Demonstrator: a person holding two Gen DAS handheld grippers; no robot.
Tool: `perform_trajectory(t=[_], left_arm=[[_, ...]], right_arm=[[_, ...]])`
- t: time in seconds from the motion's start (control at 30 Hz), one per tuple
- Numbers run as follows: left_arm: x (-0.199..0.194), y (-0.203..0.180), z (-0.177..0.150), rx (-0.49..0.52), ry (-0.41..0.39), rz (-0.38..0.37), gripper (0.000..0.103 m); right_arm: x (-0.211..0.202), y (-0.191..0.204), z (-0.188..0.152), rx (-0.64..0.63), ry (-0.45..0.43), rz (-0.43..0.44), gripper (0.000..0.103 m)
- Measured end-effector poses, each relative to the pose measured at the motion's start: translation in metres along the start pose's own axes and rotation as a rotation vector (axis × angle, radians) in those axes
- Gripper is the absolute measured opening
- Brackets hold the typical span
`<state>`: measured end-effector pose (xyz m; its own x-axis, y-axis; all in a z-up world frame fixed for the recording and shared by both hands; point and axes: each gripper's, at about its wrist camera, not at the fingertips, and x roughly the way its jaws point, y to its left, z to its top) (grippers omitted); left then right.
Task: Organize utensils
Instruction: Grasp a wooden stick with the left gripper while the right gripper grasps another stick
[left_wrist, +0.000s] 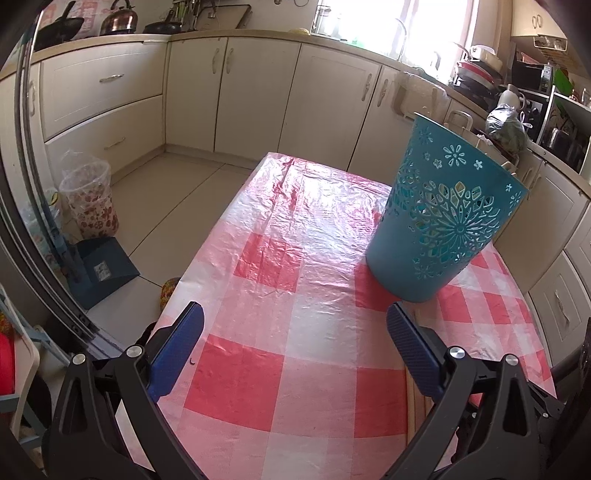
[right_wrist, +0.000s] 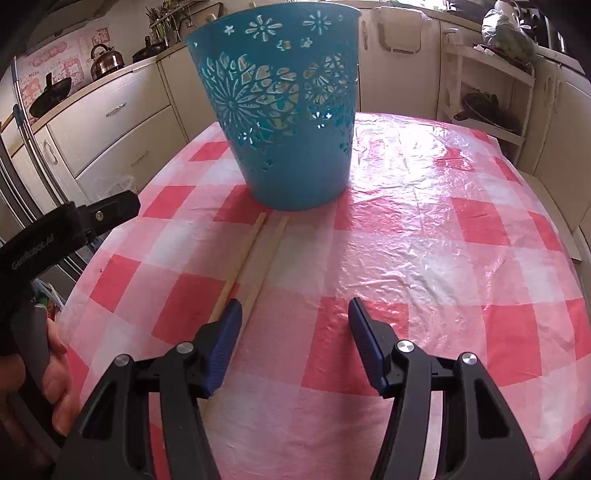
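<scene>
Left gripper (left_wrist: 295, 332): jaws spread wide, nothing between the blue pads. It hovers over the table (left_wrist: 258, 387), pointing down and forward. In the right wrist view its black body shows at the left edge, with a hand (right_wrist: 55, 373) on the grip.

Right gripper (right_wrist: 295, 328): jaws partly spread, about mid-width, nothing clamped. Bare checked cloth lies between the pads.

Right gripper contact: the left pad (right_wrist: 225, 347) overlaps the near end of the chopsticks (right_wrist: 255, 254). Whether it touches them or stands just above them cannot be told from this angle.

Chopsticks: two pale wooden sticks, flat on the table, side by side and nearly parallel. Their far tips lie just before the basket base. In the left wrist view they pass under the right-hand pad of the left gripper.

Basket (right_wrist: 284, 110): teal plastic, upright, cut-out flower pattern in the wall. It stands on the table, beyond both grippers. Its interior is not visible from either camera.

Table cover: red-and-white checked plastic sheet, wrinkled and glossy.

Surroundings: cream kitchen cabinets (left_wrist: 229, 92) behind the table.
</scene>
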<state>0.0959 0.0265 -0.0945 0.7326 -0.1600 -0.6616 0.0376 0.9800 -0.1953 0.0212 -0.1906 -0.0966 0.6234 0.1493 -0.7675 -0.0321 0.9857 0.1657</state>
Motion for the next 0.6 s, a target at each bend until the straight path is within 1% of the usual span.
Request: perform_trajectory(t=[0.13, 0.2, 0.23, 0.3, 0.33, 0.37, 0.4, 0.43, 0.47, 0.53, 0.6], left_arm=[[0.003, 0.008, -0.001, -0.016, 0.015, 0.009, 0.095], [0.004, 0.008, -0.001, -0.020, 0.020, 0.009, 0.095], [0.004, 0.007, 0.000, -0.017, 0.021, 0.006, 0.095], [0.003, 0.002, 0.000, -0.001, 0.024, -0.005, 0.095], [0.004, -0.003, 0.000, 0.017, 0.031, -0.017, 0.095], [0.005, -0.007, 0.000, 0.031, 0.040, -0.028, 0.095], [0.007, -0.013, 0.000, 0.055, 0.057, -0.045, 0.095], [0.009, -0.020, -0.001, 0.077, 0.073, -0.055, 0.095], [0.013, -0.028, -0.002, 0.105, 0.094, -0.063, 0.095], [0.022, -0.049, -0.005, 0.178, 0.133, -0.064, 0.095], [0.029, -0.066, -0.009, 0.234, 0.150, -0.052, 0.095]], right_arm=[[0.008, 0.013, 0.006, -0.050, 0.040, -0.038, 0.058], [0.010, 0.014, 0.009, -0.055, 0.048, -0.042, 0.058], [0.011, 0.014, 0.009, -0.054, 0.050, -0.045, 0.058], [0.012, 0.016, 0.009, -0.097, 0.058, -0.067, 0.056], [0.011, 0.016, 0.008, -0.113, 0.055, -0.067, 0.051], [0.009, 0.014, 0.007, -0.127, 0.054, -0.060, 0.041], [0.008, 0.012, 0.007, -0.148, 0.055, -0.056, 0.035], [0.006, 0.009, 0.007, -0.166, 0.060, -0.054, 0.026], [0.005, 0.005, 0.008, -0.178, 0.067, -0.052, 0.022], [0.003, -0.006, 0.009, -0.189, 0.081, -0.045, 0.018], [0.000, -0.021, 0.010, -0.183, 0.093, -0.026, 0.016]])
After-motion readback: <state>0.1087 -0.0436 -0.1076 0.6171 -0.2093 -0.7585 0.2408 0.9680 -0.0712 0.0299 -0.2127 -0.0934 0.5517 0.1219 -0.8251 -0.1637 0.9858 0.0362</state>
